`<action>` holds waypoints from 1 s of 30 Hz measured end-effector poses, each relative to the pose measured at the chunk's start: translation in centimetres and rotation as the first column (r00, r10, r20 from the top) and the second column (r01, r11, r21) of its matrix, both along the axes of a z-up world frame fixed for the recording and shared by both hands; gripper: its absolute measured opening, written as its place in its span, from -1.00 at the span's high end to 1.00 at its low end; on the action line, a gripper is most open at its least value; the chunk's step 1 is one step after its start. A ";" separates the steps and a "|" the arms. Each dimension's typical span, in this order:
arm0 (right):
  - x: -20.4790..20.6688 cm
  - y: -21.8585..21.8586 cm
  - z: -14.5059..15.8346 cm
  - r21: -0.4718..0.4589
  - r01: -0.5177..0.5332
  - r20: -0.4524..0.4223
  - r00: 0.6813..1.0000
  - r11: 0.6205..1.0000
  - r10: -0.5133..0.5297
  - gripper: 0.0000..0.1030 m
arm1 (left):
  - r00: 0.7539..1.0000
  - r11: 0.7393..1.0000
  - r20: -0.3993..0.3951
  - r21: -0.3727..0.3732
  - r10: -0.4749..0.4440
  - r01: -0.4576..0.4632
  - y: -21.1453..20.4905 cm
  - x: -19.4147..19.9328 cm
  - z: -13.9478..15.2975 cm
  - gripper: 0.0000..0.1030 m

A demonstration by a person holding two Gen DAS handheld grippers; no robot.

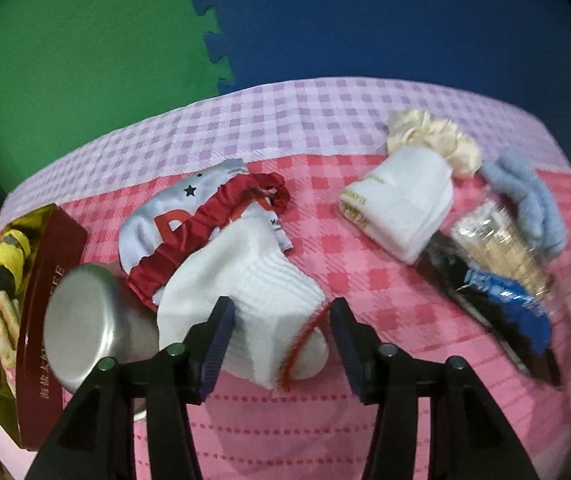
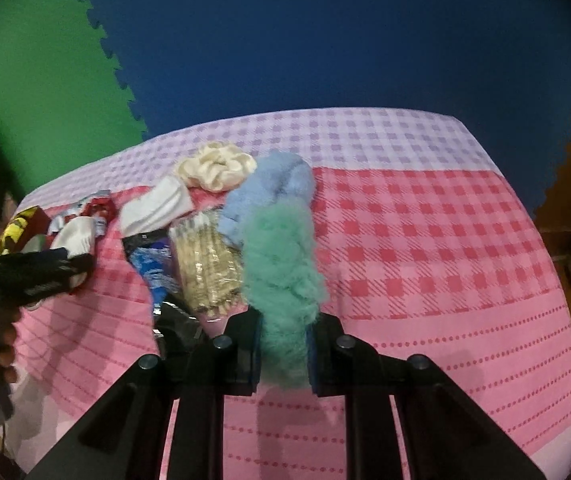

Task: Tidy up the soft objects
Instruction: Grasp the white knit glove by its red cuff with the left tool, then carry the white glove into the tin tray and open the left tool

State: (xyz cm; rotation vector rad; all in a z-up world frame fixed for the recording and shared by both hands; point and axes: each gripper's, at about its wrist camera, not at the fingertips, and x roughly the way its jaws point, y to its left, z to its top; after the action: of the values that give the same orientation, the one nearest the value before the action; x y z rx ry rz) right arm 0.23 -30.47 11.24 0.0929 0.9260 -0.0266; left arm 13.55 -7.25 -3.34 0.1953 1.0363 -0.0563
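My left gripper is open around a white ribbed sock with red trim on the pink checked cloth. Behind it lie a red scrunchie and a grey printed sock. A folded white towel, a cream scrunchie and a fuzzy blue piece lie to the right. My right gripper is shut on a fuzzy green piece, held above the cloth. The blue piece lies just behind it.
A steel cup lies on its side by a red and gold snack box at the left. A clear pack of sticks and a blue-black packet lie at the right. Foam mats cover the floor beyond the table edge.
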 end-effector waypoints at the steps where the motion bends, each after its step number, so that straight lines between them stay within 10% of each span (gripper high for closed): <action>1: 0.0 0.3 0.2 0.000 -0.008 0.004 1.000 1.000 0.008 0.69 | 1.000 1.000 0.005 0.021 -0.002 0.002 -0.3 -0.1 -0.2 0.00; 9: -0.3 2.6 2.0 0.004 -0.070 0.049 0.996 0.998 0.070 0.69 | 0.999 0.999 -0.013 0.010 -0.043 0.043 0.1 -1.5 0.5 0.64; 30: -1.3 6.3 2.0 -0.019 -0.135 0.037 0.990 0.991 0.135 0.69 | 0.978 0.969 0.049 -0.135 -0.203 0.207 1.9 -8.5 8.3 0.66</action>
State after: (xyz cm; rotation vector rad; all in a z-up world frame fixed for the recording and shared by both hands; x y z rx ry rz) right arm -1.06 -24.17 13.27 0.0150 0.8919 0.0928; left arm 5.02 -5.38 4.98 0.1750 0.9707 -0.3113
